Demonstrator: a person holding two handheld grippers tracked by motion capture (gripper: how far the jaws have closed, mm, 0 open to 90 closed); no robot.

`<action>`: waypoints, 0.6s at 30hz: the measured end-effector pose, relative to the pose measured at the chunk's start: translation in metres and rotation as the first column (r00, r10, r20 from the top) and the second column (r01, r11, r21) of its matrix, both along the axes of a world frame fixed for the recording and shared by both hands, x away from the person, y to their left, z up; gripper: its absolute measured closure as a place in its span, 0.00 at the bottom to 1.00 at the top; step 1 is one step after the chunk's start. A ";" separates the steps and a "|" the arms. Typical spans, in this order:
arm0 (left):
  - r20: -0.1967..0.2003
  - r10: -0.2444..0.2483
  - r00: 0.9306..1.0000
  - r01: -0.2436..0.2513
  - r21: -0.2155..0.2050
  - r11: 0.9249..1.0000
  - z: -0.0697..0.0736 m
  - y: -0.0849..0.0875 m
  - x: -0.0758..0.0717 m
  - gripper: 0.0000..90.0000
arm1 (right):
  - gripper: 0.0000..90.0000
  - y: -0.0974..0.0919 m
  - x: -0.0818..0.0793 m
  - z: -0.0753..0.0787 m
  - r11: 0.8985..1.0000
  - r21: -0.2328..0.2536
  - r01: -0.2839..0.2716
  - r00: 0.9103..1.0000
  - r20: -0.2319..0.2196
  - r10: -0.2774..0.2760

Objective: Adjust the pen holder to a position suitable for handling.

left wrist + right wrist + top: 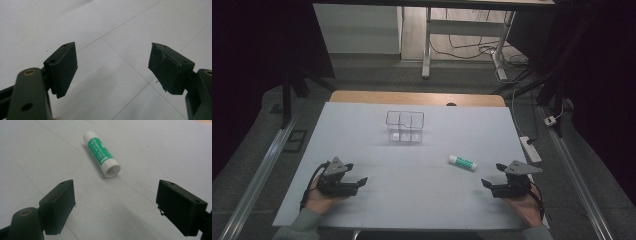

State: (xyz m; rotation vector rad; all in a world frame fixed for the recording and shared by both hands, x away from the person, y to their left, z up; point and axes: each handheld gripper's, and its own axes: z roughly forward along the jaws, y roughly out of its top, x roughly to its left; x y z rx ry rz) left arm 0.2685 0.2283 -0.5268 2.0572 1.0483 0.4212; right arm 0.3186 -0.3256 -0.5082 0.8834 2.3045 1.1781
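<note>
A white glue stick with a green label lies on its side on the pale table, right of centre. In the right gripper view the glue stick rests a short way beyond the jaws. My right gripper is open and empty, just right of and nearer than the stick. At the near left, my left gripper is open too, with bare table between its pads. A clear box with dividers stands farther back near the middle.
The pale sheet covers a wooden table whose far edge shows. Beyond it are desk legs, cables and a power strip on the floor at the right.
</note>
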 end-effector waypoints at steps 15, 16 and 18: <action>0.001 0.000 1.000 0.000 0.004 1.000 0.000 0.001 0.001 0.26 | 0.18 0.001 0.000 -0.001 1.000 -0.019 0.003 1.000 -0.004 -0.003; 0.001 0.000 1.000 0.000 0.004 1.000 0.000 0.001 0.001 0.26 | 0.18 0.002 0.000 -0.001 1.000 -0.021 0.003 1.000 -0.005 -0.003; 0.001 0.002 1.000 -0.002 0.005 1.000 0.000 0.001 0.002 0.26 | 0.18 0.002 0.000 -0.001 1.000 -0.023 0.000 1.000 -0.007 0.000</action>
